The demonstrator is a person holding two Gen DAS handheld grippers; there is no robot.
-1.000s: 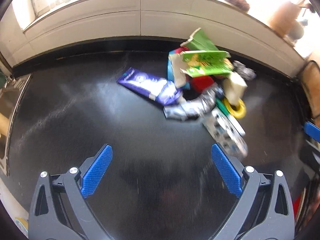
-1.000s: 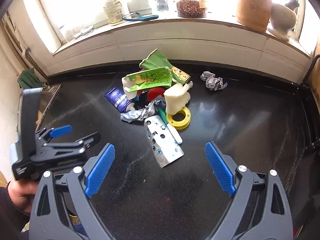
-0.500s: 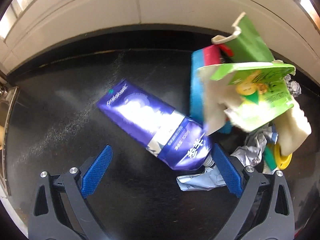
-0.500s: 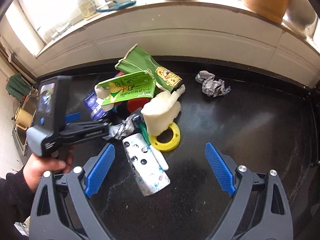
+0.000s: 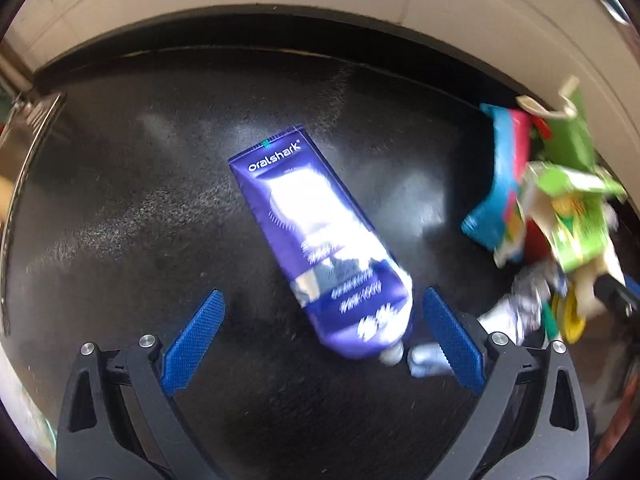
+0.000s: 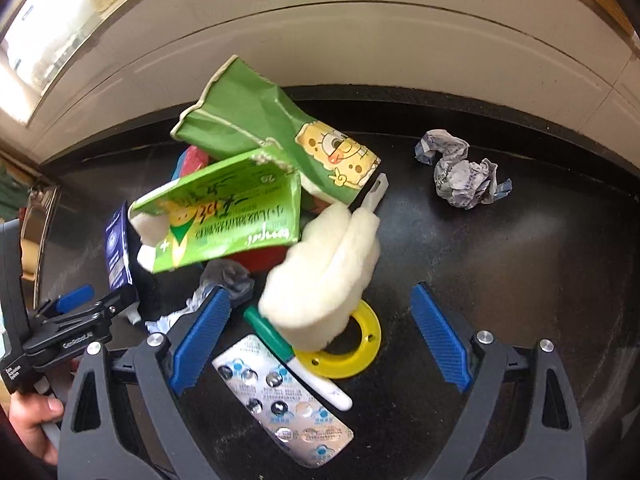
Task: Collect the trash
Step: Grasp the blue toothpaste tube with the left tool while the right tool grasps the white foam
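A purple toothpaste tube [image 5: 320, 240] lies on the black counter [image 5: 160, 220], its cap end between the spread blue pads of my left gripper [image 5: 320, 336], which is open around it. My right gripper [image 6: 320, 334] is open over the trash pile, with the white foam lump [image 6: 324, 268], the yellow tape ring [image 6: 352, 346] and a green-and-white pen [image 6: 296, 356] between its fingers. A silver pill blister [image 6: 284, 404] lies below them. Two green cartons [image 6: 224, 212] [image 6: 280, 136] sit behind. The left gripper [image 6: 80, 308] and the tube [image 6: 116, 252] show at the left.
A crumpled grey paper ball [image 6: 460, 172] lies apart at the right of the counter. White tiled wall [image 6: 360, 40] runs along the back. A sink edge [image 5: 24, 128] is at the far left. A hand [image 6: 32, 420] holds the left gripper's handle. Crumpled foil [image 5: 520, 308] lies beside the tube.
Both grippers have moved forward and down. The toothpaste tube now lies between the left fingers; the foam, ring and pen now lie between the right fingers. Both stay open.
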